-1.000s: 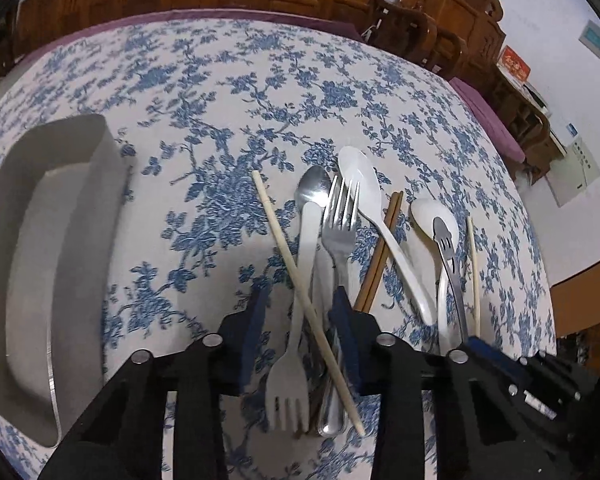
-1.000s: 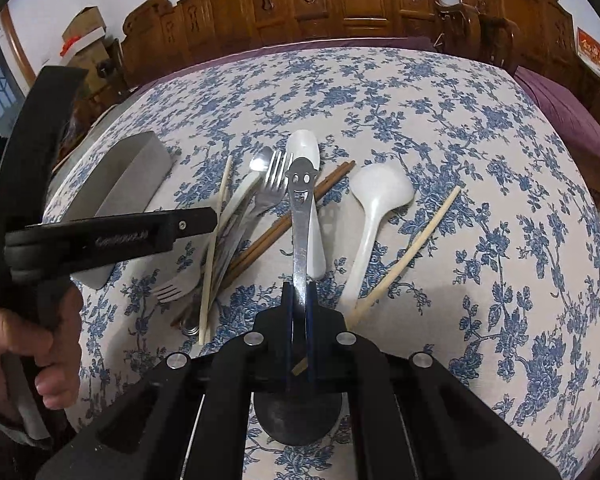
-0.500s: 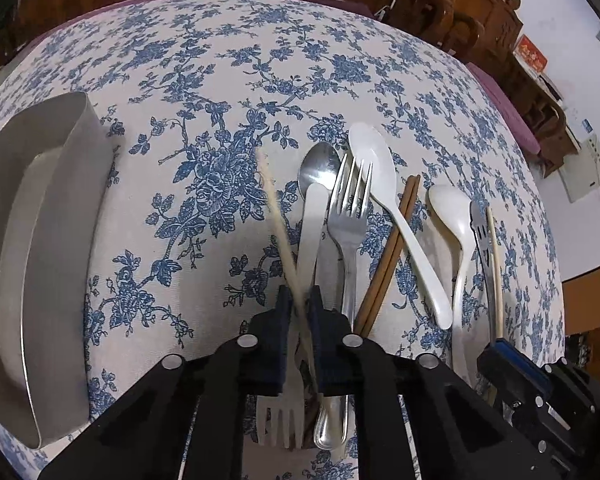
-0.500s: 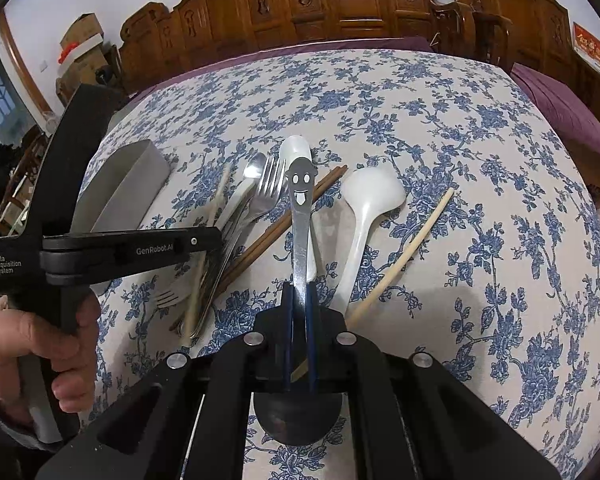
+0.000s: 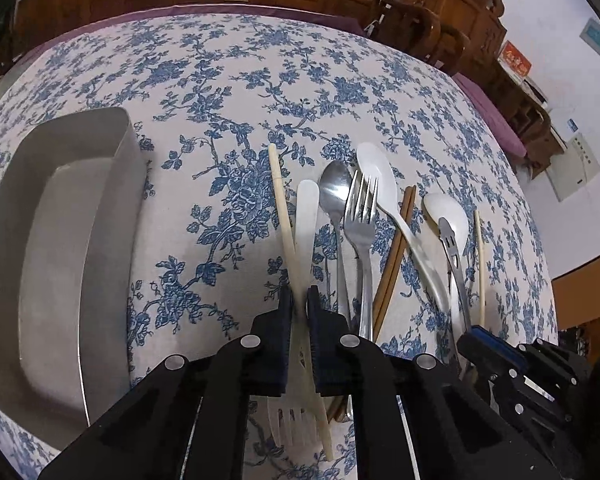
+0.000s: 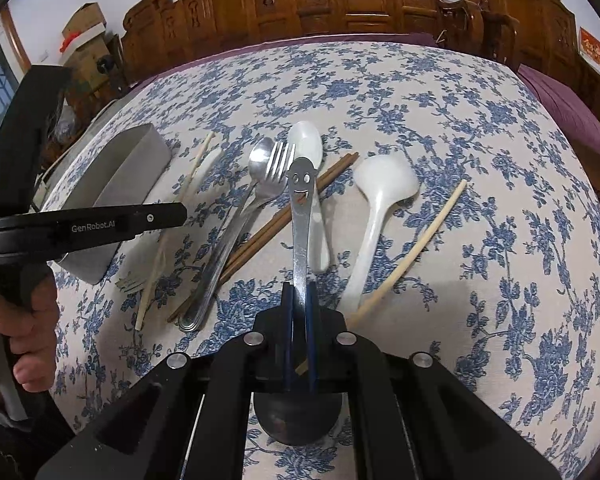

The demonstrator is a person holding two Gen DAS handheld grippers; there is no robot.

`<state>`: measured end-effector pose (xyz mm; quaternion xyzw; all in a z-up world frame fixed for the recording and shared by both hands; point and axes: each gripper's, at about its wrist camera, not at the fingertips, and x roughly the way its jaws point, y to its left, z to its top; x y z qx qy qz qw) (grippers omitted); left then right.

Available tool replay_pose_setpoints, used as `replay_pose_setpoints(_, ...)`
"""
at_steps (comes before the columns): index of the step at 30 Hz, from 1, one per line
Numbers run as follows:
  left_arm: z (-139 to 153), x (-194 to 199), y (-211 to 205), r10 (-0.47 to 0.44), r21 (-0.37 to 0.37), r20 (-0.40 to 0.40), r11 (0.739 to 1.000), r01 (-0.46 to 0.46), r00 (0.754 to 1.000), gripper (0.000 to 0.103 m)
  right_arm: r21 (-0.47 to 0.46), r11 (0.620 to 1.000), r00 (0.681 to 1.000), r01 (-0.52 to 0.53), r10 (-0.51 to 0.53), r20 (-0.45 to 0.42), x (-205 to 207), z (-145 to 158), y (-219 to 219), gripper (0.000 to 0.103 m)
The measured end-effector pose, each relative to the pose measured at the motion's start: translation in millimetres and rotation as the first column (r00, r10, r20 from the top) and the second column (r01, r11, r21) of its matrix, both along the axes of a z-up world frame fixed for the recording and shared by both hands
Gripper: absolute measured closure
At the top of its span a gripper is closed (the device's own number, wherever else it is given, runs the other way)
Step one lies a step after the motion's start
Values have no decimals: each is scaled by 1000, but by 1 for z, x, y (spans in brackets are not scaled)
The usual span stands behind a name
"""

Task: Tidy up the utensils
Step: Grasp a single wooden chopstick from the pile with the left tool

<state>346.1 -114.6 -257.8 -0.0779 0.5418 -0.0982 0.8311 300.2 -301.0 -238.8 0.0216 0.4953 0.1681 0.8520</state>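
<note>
My left gripper (image 5: 299,300) is shut on a pale chopstick (image 5: 282,208) and the white plastic fork (image 5: 307,216) beside it, low over the cloth. A steel spoon (image 5: 334,188), steel fork (image 5: 362,216), white spoon (image 5: 374,168) and brown chopsticks (image 5: 396,248) lie just to its right. My right gripper (image 6: 299,292) is shut on a steel smiley-face spoon (image 6: 301,208), held above the pile, bowl toward the camera. A white ladle spoon (image 6: 380,196) and a second pale chopstick (image 6: 416,244) lie to its right.
A grey metal tray (image 5: 112,184) stands at the left of the utensils on the blue-flowered tablecloth (image 5: 260,80); it shows in the right wrist view (image 6: 140,168) too. Carved wooden chairs (image 6: 340,0) line the table's far side.
My left gripper closed from open onto the pale chopstick and white fork, which now point straighter ahead and nearer the tray. My right gripper kept its spoon, almost still.
</note>
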Motion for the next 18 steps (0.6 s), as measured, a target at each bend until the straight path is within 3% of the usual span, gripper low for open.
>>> replay_pose_setpoints(4, -16, 4, 2, -10, -9, -48, 1000, 10, 999, 96, -9, 1000, 1000, -3, 3, -4, -2, -2, 8, 96)
replay_pose_setpoints(18, -11, 0, 8, -39, 54, -24, 998, 40, 999, 94, -17, 999, 999, -39, 40, 16, -9, 8, 20, 96)
